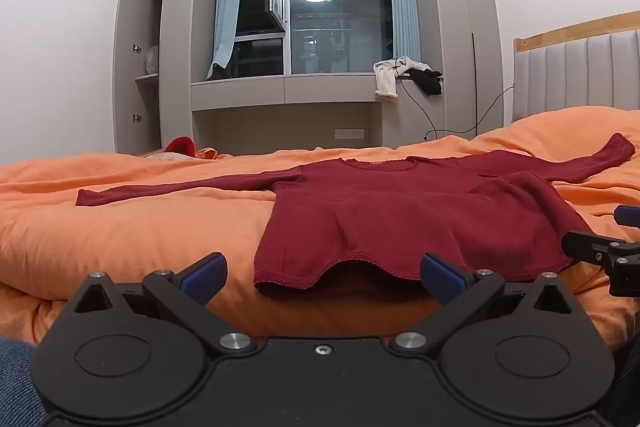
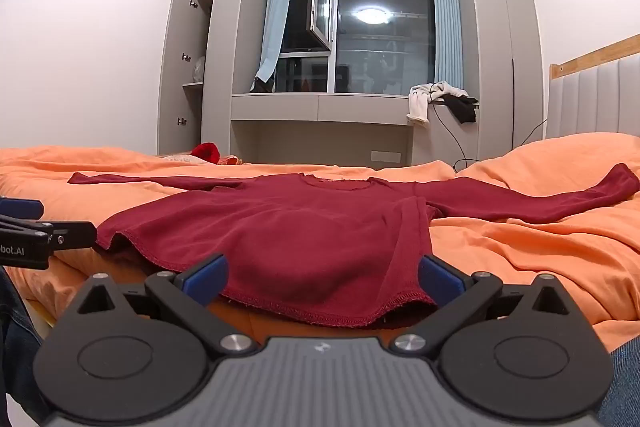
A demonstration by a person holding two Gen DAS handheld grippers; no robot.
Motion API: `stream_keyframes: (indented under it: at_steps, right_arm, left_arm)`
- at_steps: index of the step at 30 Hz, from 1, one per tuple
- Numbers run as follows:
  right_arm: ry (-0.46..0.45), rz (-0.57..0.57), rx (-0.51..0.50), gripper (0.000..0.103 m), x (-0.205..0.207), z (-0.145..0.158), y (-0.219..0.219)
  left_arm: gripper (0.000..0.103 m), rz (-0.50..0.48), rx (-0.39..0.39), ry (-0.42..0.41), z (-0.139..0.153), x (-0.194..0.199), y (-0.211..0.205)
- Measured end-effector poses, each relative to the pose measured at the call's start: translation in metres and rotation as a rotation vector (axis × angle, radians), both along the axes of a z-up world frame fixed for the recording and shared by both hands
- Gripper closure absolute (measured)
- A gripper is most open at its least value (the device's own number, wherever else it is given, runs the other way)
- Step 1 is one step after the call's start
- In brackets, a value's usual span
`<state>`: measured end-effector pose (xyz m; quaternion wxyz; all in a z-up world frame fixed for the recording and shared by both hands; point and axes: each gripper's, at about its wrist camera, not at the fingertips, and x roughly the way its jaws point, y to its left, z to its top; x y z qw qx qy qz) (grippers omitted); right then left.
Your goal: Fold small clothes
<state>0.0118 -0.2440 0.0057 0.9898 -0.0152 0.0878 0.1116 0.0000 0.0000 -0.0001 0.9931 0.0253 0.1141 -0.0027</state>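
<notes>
Near bed edge: shirt (image 1: pixel 384 223) hem overhangs; both hand-held grippers (image 1: pixel 322 277) (image 2: pixel 322 277) agape, empty.

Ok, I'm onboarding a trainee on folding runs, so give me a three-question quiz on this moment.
1. True or false: the left gripper is clamped on the dark red top.
2. How do the top's sleeves lie? A) folded across the chest B) spread out to both sides C) tucked under
3. What does the top rest on?

Key
1. False: both it and the right gripper stand open before the hem.
2. B
3. The orange bedding.
</notes>
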Motion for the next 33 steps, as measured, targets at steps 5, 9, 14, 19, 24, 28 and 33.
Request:
stream_keyframes:
  at_steps: [5, 9, 14, 19, 24, 28, 33]
  right_arm:
    - [-0.002, 0.000, 0.000, 0.000, -0.0001, -0.0001, 0.0003]
    - [-0.001, 0.000, 0.000, 0.000, -0.0001, 0.0000, 0.0003]
    - [0.000, 0.000, -0.002, 0.000, -0.0002, -0.0001, 0.0009]
    - [0.001, 0.000, -0.002, 0.000, -0.0003, 0.0000, 0.0011]
    - [0.001, 0.000, -0.003, 0.000, -0.0004, 0.0000, 0.0016]
    - [0.002, 0.000, -0.003, 0.000, -0.0004, 0.0000, 0.0020]
    - [0.002, 0.000, -0.004, 0.000, -0.0004, 0.0001, 0.0026]
  left_arm:
    - [0.001, 0.000, 0.004, 0.002, 0.0000, 0.0000, -0.0001]
    - [0.001, -0.001, 0.004, 0.002, 0.0000, 0.0000, -0.0001]
    - [0.000, 0.000, 0.005, 0.004, 0.0000, 0.0001, -0.0001]
    - [0.001, 0.000, 0.006, 0.005, 0.0000, 0.0001, -0.0002]
    - [0.000, 0.000, 0.007, 0.006, -0.0001, 0.0001, -0.0002]
    - [0.001, 0.000, 0.008, 0.006, 0.0000, 0.0000, 0.0000]
    - [0.001, 0.000, 0.009, 0.007, -0.0001, 0.0001, -0.0002]
